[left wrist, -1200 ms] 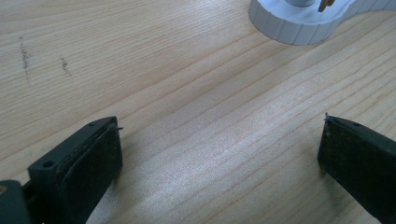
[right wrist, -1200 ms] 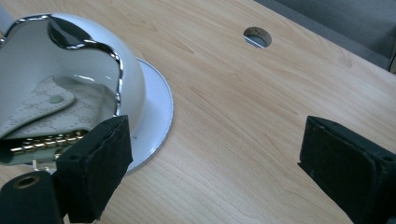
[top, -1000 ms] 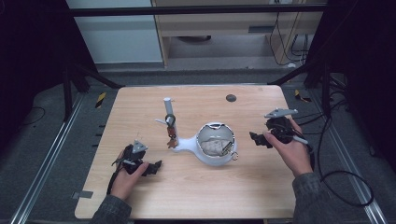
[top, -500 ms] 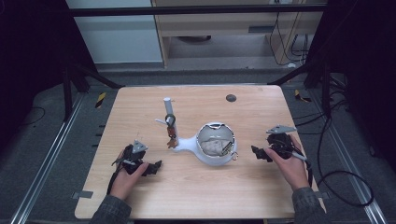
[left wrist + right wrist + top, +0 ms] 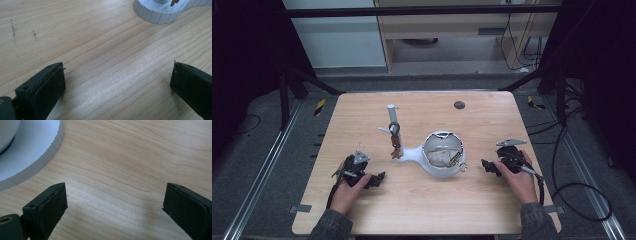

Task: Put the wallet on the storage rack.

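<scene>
1. Left hand-held gripper (image 5: 377, 179) sits low on the pale wood-grain worktop (image 5: 422, 210), near its left front. Jaws spread wide, holding nothing, just bare wood between them.
2. The white stand (image 5: 432, 157) is mid-worktop: a round bowl end with a narrower ribbed-edge base running out left to an upright white post (image 5: 391, 117). Long axis goes left-right. Something brownish hangs on the post, too small to tell.
3. Right hand-held gripper (image 5: 488, 166) is just right of the bowl, jaws wide apart, empty.
</scene>
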### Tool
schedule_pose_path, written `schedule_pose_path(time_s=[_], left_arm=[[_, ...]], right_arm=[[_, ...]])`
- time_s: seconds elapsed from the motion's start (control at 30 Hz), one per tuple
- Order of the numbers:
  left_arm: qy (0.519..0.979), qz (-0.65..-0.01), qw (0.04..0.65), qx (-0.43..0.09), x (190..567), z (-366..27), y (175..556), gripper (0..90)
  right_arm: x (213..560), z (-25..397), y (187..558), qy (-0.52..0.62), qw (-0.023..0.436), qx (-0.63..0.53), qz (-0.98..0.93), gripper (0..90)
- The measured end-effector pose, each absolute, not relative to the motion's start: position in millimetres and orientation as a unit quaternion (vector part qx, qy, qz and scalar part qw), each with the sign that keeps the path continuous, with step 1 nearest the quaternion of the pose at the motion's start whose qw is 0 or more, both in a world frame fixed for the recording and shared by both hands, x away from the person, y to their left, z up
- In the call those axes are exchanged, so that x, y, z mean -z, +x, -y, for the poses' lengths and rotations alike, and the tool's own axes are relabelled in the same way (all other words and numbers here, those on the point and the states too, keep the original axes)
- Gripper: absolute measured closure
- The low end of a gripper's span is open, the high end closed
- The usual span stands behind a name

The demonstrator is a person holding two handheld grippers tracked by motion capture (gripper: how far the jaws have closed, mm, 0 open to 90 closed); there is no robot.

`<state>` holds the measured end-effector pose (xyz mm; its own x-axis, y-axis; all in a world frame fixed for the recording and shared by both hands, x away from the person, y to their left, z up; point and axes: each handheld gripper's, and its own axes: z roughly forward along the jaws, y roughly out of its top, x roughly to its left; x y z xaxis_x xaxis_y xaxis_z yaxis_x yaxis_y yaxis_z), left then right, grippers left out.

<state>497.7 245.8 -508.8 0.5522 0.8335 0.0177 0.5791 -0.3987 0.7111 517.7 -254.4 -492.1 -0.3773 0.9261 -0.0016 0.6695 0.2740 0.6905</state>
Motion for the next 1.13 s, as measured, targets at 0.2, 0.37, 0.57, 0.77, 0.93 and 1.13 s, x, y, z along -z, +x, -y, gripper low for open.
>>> schedule_pose_path(time_s=[0.2, 0.37, 0.57, 0.77, 0.93, 1.13], left_arm=[[0.815, -0.434, 0.336, -0.190, 509, -246, 498, 0.0], [0.815, -0.434, 0.336, -0.190, 509, -246, 498, 0.0], [0.815, -0.434, 0.335, -0.190, 509, -246, 498, 0.0], [0.814, -0.434, 0.336, -0.190, 509, -246, 498, 0.0], [0.814, -0.434, 0.335, -0.190, 509, -246, 498, 0.0], [0.814, -0.434, 0.335, -0.190, 509, -246, 498, 0.0]], right_arm=[[500, 252, 520, 0.525, 0.198, -0.293, -0.774, 5.1], [506, 251, 518, 0.520, 0.207, -0.297, -0.773, 4.3], [508, 250, 516, 0.523, 0.213, -0.306, -0.767, 2.3], [510, 249, 514, 0.528, 0.217, -0.314, -0.759, 0.6], [512, 248, 509, 0.531, 0.227, -0.321, -0.751, 0.5], [512, 248, 509, 0.531, 0.231, -0.318, -0.750, 0.5]])
